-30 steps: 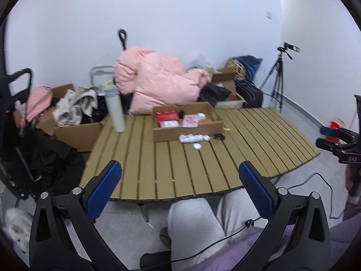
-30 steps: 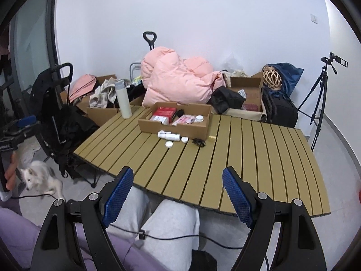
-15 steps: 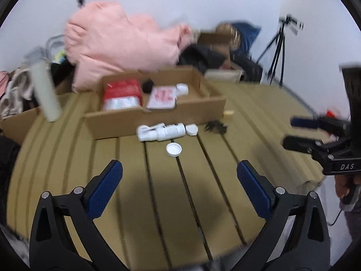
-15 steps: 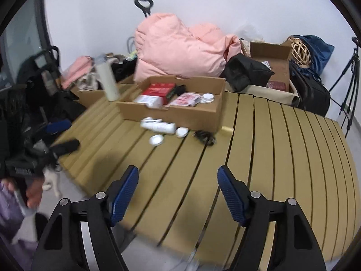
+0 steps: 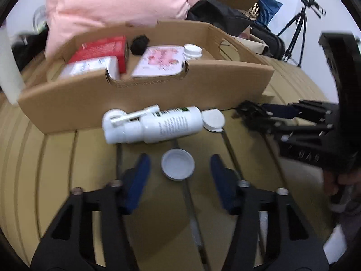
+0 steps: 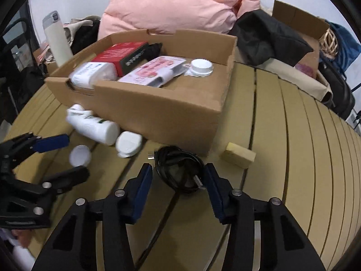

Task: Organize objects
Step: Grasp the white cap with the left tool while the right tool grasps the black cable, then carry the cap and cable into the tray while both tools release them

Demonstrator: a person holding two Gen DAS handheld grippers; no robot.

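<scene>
A cardboard box (image 5: 146, 94) on the slatted table holds a red box (image 5: 101, 49), a white pack, a pink packet (image 5: 160, 62) and a white lid. In front lie a white bottle (image 5: 155, 124), a flip case (image 5: 213, 119) and a round white cap (image 5: 177, 164). My left gripper (image 5: 178, 171) is open, its fingers either side of the cap. My right gripper (image 6: 178, 178) is open around a coiled black cable (image 6: 180, 169). The box (image 6: 158, 110), bottle (image 6: 94, 128) and cap (image 6: 80, 155) also show in the right wrist view.
A small yellow block (image 6: 240, 154) lies right of the cable. A tall white flask (image 6: 57, 38) stands left of the box. A pink duvet (image 6: 171, 6), black bags, another carton and a tripod (image 5: 295, 33) are behind the table (image 6: 304, 158).
Both grippers have moved forward from the table's near edge to the items in front of the box and have narrowed, the left around the cap, the right around the cable.
</scene>
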